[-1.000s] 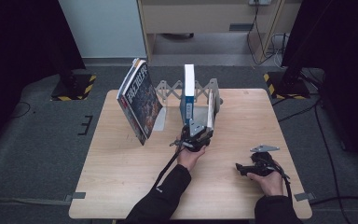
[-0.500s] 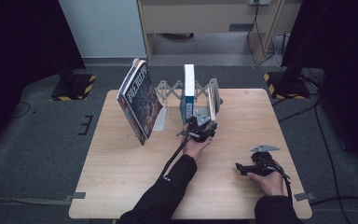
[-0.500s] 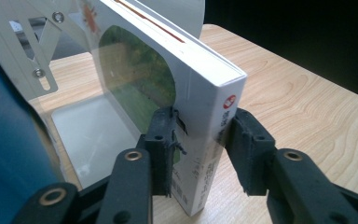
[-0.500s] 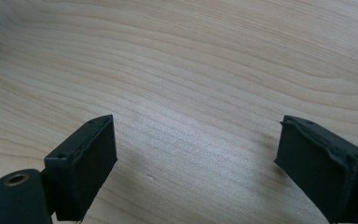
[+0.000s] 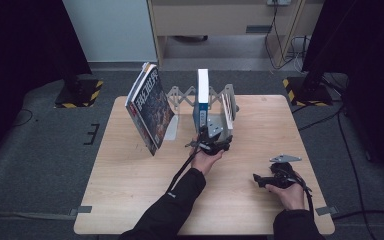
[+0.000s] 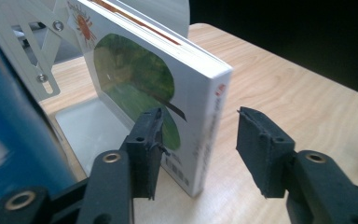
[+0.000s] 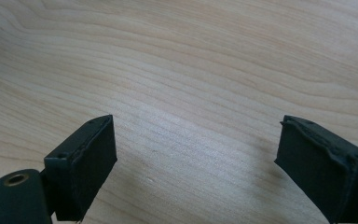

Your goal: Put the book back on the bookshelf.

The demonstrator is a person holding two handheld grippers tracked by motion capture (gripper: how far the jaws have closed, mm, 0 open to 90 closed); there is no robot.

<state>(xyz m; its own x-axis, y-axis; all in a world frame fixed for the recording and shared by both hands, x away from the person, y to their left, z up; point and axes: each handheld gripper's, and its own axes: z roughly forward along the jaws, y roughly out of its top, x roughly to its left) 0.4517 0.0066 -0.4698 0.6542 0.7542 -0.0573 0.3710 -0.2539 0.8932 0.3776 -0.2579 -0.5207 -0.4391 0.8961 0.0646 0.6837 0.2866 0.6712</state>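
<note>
**Left tongs straddle a book at the rack**

From the high view, a metal book rack (image 5: 223,102) with a scissor-style back stands at the far middle of the desk (image 5: 130,190). A blue and white book (image 5: 201,95) stands upright in it. The left tongs (image 5: 214,141) sit at the near side of the rack. A dark-covered book (image 5: 149,107) leans tilted at the rack's left end. The right tongs (image 5: 275,176) rest on the desk near the right edge, well apart from the rack.

In the left gripper view, the left tongs (image 6: 199,140) are spread open, one jaw against the cover and one clear of the spine of a white book with a green picture (image 6: 168,88), standing on the rack's base plate (image 6: 91,128).

In the right gripper view, the right tongs (image 7: 196,158) gape open over bare wood (image 7: 191,60), holding nothing.
</note>
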